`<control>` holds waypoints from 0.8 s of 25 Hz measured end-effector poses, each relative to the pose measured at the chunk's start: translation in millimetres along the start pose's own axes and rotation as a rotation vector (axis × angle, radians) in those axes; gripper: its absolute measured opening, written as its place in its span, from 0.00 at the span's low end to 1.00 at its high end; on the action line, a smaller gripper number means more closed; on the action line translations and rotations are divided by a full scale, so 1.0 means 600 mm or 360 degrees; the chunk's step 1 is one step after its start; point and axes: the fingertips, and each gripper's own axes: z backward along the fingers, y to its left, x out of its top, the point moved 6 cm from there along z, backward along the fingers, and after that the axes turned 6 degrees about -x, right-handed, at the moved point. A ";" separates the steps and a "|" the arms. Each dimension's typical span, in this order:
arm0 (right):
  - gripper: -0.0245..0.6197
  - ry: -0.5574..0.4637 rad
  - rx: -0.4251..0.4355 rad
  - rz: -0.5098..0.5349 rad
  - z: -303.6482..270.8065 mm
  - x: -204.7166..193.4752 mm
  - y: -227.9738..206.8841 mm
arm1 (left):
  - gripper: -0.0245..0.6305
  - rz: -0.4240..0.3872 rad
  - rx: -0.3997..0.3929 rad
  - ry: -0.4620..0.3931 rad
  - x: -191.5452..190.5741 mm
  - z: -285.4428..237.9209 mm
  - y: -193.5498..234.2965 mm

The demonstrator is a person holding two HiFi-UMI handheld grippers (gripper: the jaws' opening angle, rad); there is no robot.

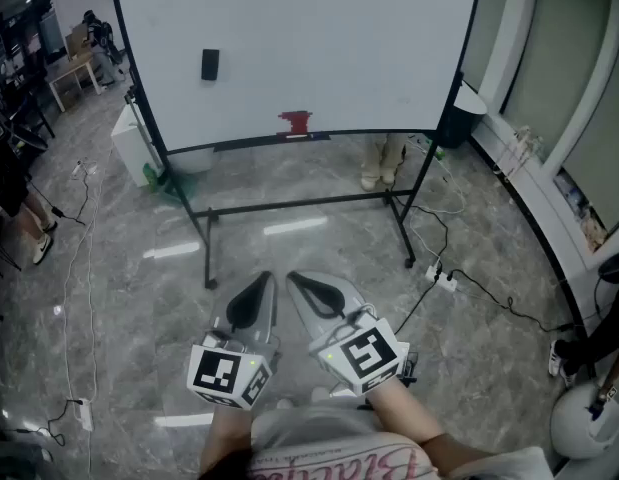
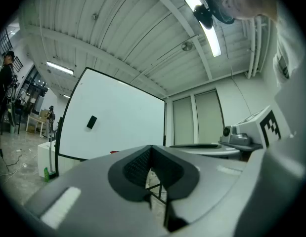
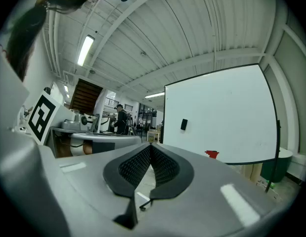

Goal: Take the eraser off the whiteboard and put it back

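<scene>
Grey left gripper (image 1: 257, 286) and right gripper (image 1: 301, 282), both closed and empty.
Ribbed black pads (image 2: 137, 165) meet tip to tip above open, glossy marble floor (image 1: 319, 243); the flat black rectangular eraser (image 1: 210, 64) sits near the whiteboard's (image 1: 339, 38) left edge, well apart.

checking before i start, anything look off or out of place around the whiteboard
Nothing stands out: the whiteboard stands upright, the eraser sits on its face, only cables trail loose on the floor.

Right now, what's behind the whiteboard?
Under the bottom edge of the whiteboard, a person's lower legs show. The board covers the rest of that person and anything else behind it.
</scene>
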 end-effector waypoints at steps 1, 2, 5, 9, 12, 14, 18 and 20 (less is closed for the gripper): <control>0.04 -0.0001 0.0002 0.0001 -0.001 -0.001 -0.003 | 0.03 -0.0001 0.0007 0.0001 -0.001 -0.002 0.001; 0.04 -0.0002 0.0004 0.0002 -0.002 -0.002 -0.005 | 0.03 -0.0001 0.0014 0.0002 -0.001 -0.004 0.002; 0.04 -0.0006 0.0014 0.0002 0.000 -0.005 -0.009 | 0.03 0.0002 0.0031 0.0005 -0.005 -0.007 0.001; 0.04 -0.0001 0.0048 0.0011 0.001 -0.010 -0.021 | 0.03 0.0010 0.0074 0.0000 -0.012 -0.014 -0.003; 0.04 0.0011 0.0064 -0.0009 0.001 -0.018 -0.031 | 0.03 0.0018 0.0092 0.0012 -0.020 -0.020 -0.009; 0.04 0.0005 0.0063 -0.0012 0.000 -0.020 -0.037 | 0.03 0.0027 0.0093 0.0014 -0.023 -0.024 -0.010; 0.04 -0.0028 0.0054 -0.0063 -0.010 -0.024 -0.052 | 0.03 0.0042 0.0120 0.0015 -0.029 -0.032 0.004; 0.04 -0.0027 0.0056 -0.0067 -0.021 -0.029 -0.060 | 0.03 0.0048 0.0135 0.0006 -0.032 -0.038 0.017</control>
